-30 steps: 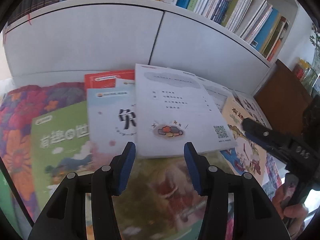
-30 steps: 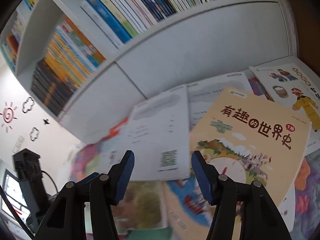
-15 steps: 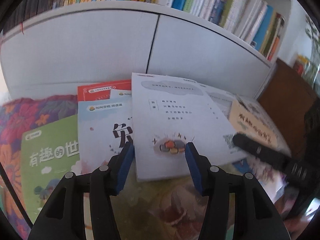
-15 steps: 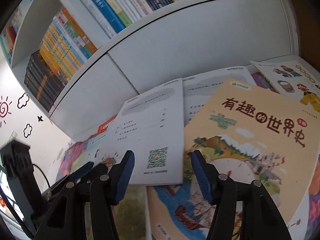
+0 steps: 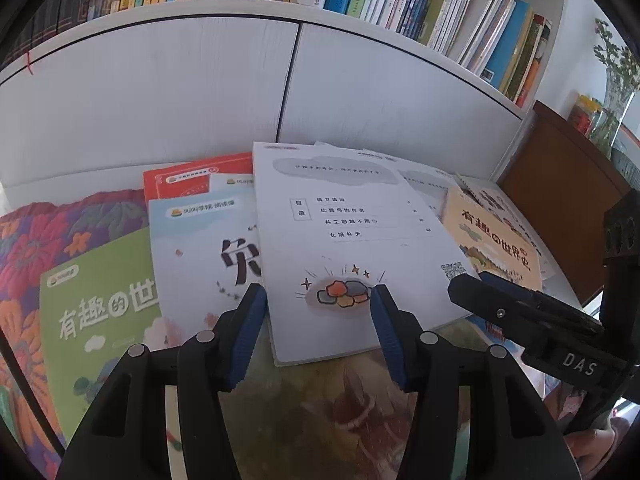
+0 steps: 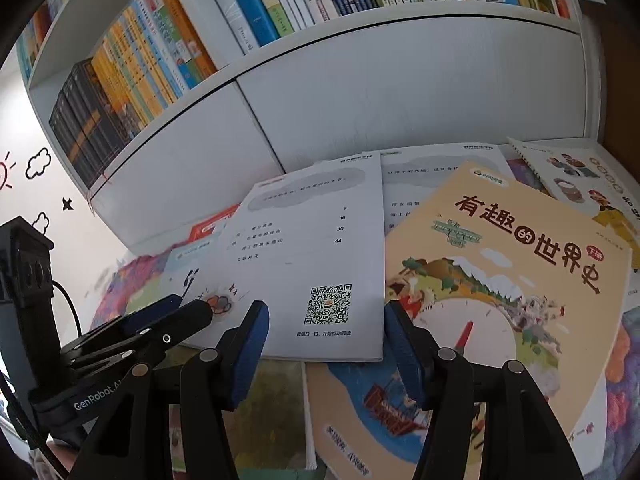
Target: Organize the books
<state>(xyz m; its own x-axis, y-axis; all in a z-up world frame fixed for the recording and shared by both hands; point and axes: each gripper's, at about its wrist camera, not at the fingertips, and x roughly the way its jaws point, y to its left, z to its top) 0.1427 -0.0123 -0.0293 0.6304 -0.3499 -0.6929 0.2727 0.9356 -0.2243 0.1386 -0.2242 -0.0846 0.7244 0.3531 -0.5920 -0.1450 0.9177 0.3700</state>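
Observation:
Several thin books lie overlapping on a table below a bookshelf. A white booklet [image 5: 352, 240] with a QR code lies on top in the middle; it also shows in the right wrist view [image 6: 316, 264]. My left gripper [image 5: 318, 300] is open and empty, its jaws either side of the booklet's near edge. My right gripper [image 6: 324, 320] is open and empty over the booklet's near right corner, and shows in the left wrist view [image 5: 516, 304]. A beige history book [image 6: 508, 280] lies to the right, a green one [image 5: 96, 312] and a pale blue one [image 5: 200, 256] to the left.
A white cabinet [image 5: 280, 76] rises behind the books, with a shelf packed with upright books [image 6: 280, 4] on top. A floral cloth [image 5: 48, 236] covers the table at left. A brown panel [image 5: 560, 184] stands at right, with a plant jar [image 5: 612, 112] beyond it.
Both grippers have moved forward toward the white booklet. The right gripper has come closer to its right corner. The books have not moved.

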